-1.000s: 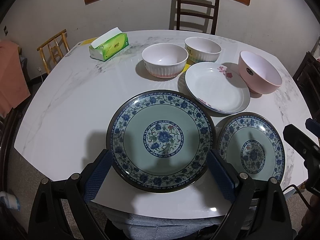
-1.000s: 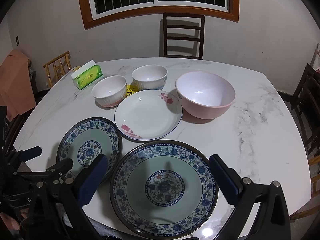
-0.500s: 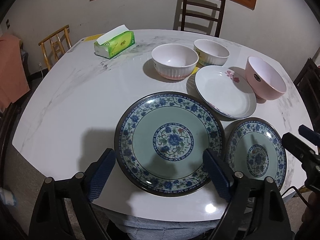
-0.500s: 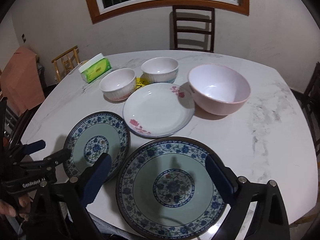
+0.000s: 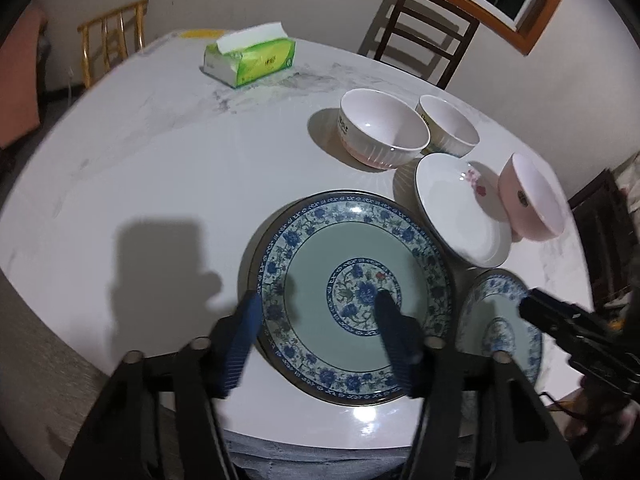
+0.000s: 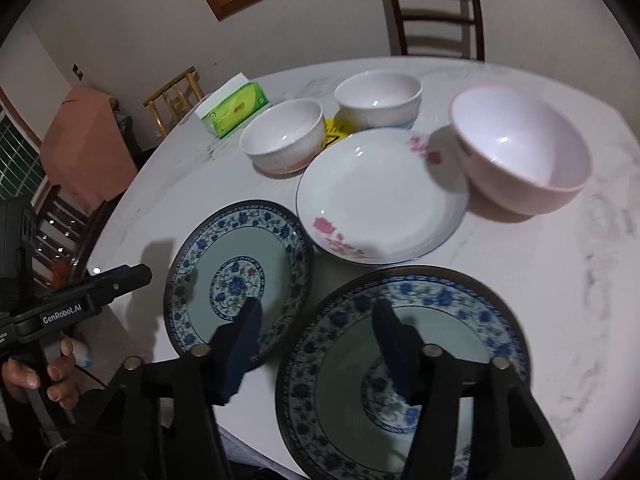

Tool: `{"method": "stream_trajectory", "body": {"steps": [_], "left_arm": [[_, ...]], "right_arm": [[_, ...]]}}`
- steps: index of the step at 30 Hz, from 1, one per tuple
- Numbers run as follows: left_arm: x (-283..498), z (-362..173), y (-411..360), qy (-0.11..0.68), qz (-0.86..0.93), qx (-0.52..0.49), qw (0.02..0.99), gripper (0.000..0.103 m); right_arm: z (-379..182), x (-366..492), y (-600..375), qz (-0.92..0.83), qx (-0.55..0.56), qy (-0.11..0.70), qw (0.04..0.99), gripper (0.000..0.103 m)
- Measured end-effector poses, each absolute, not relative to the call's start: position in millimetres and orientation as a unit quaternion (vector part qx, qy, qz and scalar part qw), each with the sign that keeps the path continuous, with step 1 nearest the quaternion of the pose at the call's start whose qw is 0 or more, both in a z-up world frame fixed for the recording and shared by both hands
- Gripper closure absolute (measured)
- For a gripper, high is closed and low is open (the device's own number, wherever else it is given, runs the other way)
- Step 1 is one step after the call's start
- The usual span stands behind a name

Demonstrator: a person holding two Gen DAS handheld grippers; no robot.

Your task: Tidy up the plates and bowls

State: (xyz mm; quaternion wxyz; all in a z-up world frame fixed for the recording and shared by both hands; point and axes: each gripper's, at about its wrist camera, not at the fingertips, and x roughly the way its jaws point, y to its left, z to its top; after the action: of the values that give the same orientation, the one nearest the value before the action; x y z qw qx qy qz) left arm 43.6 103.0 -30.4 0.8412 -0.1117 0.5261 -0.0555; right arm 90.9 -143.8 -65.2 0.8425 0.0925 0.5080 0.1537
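- The right blue plate (image 6: 472,320) runs off the frame at 6 o'clock in the right wrist view. In the left wrist view the right gripper's body covers its far side, and motion blur smears its pattern in both.
- It cannot be made out whether any pad touches china.
- The left gripper (image 5: 318,340) is half-wide with its jaws closing. The 9 o'clock rim of the left blue plate (image 5: 352,252) lies between them, one finger outside the rim and the other over the centre medallion.
- The right gripper (image 6: 318,344) is also half-wide and closing. One finger is over the left plate's edge and the other over the right plate, with the right plate's rim between them.
- Both plates sit side by side at the near edge of the marble table (image 5: 160,168). They are pale green with blue flower borders and dark rims.
- Beyond them are a white plate (image 6: 380,196) with pink flowers, a pink bowl (image 6: 520,152), a ribbed bowl (image 6: 284,140) and a second white bowl (image 6: 378,98).
- The left gripper's body reads "GenRobot.AI".
- The print on the green tissue box (image 5: 252,60) and on the bowls is unreadable.
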Motion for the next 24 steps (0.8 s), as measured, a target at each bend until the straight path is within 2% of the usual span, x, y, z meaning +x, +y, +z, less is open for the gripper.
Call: {"method": "stream_trajectory", "body": {"steps": [2, 11, 21, 24], "left_arm": [[48, -35, 112, 0.533, -0.062, -0.137, 0.832, 0.062], [62, -58, 144, 0.56, -0.062, -0.204, 0.8, 0.062], [70, -76, 159, 0.572, -0.053, -0.217, 0.79, 0.062], [72, -79, 160, 0.573, -0.056, -0.218, 0.788, 0.065]], "right_arm": [[-69, 97, -142, 0.163, 0.098, 0.516, 0.835, 0.057], [-89, 125, -133, 0.173, 0.109, 0.55, 0.81, 0.06], [-106, 142, -121, 0.178, 0.1, 0.575, 0.792, 0.064], [-112, 147, -119, 0.177, 0.099, 0.581, 0.788, 0.069]]}}
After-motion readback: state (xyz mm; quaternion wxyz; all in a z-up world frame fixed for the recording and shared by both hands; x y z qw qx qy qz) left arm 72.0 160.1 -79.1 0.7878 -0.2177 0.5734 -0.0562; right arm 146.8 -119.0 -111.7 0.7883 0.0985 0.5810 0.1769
